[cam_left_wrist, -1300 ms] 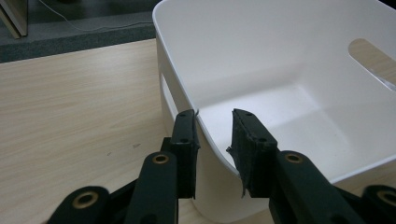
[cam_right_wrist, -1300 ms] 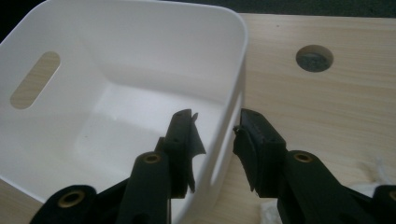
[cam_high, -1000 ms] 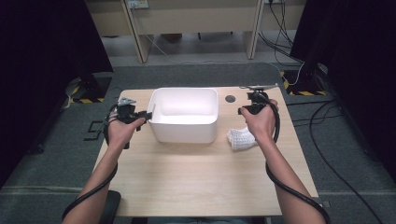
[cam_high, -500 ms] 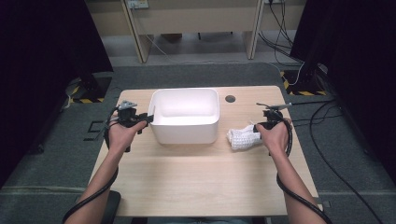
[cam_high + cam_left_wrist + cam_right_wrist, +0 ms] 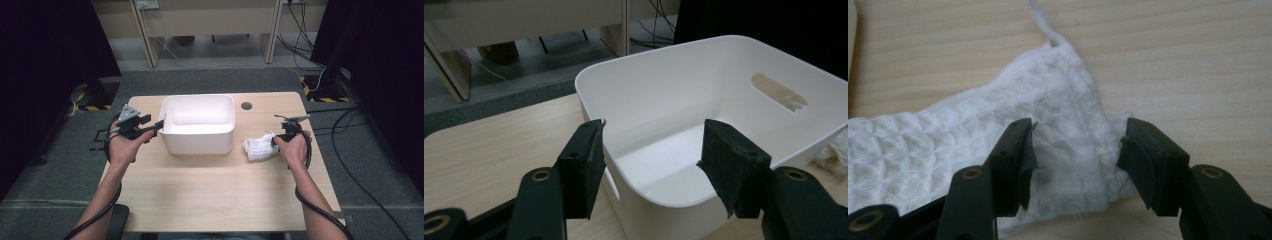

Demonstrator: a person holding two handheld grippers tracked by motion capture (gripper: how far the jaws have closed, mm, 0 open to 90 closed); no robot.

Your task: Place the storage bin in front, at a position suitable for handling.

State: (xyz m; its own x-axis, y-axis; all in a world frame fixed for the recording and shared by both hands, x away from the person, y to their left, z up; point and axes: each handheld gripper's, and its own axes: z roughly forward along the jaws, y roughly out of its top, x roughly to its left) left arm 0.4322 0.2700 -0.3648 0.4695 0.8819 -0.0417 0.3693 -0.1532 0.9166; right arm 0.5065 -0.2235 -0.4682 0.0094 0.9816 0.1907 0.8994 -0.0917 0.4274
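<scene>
A white plastic bin [image 5: 197, 122] stands at the middle of the wooden table [image 5: 210, 200]. My left gripper [image 5: 161, 124] is at the bin's left rim. In the left gripper view the left gripper [image 5: 651, 135] straddles the bin [image 5: 684, 100] wall; its jaws have just been opening and the pads stand clear of the rim. A crumpled white waffle cloth [image 5: 259, 147] lies right of the bin. My right gripper [image 5: 273, 141] is down on it. The right gripper [image 5: 1078, 135] jaws have just been opening wide, with a fold of the cloth [image 5: 948, 145] between them, not pinched.
A dark round hole [image 5: 246, 105] sits in the table behind the bin's right corner. The bin has a handle slot [image 5: 779, 92] in its far wall. Cables trail on the grey floor to the right, and desk legs stand beyond the table.
My right hand has come down from beside the bin's far right corner to the cloth. My left gripper's jaws have spread apart at the bin's left rim.
</scene>
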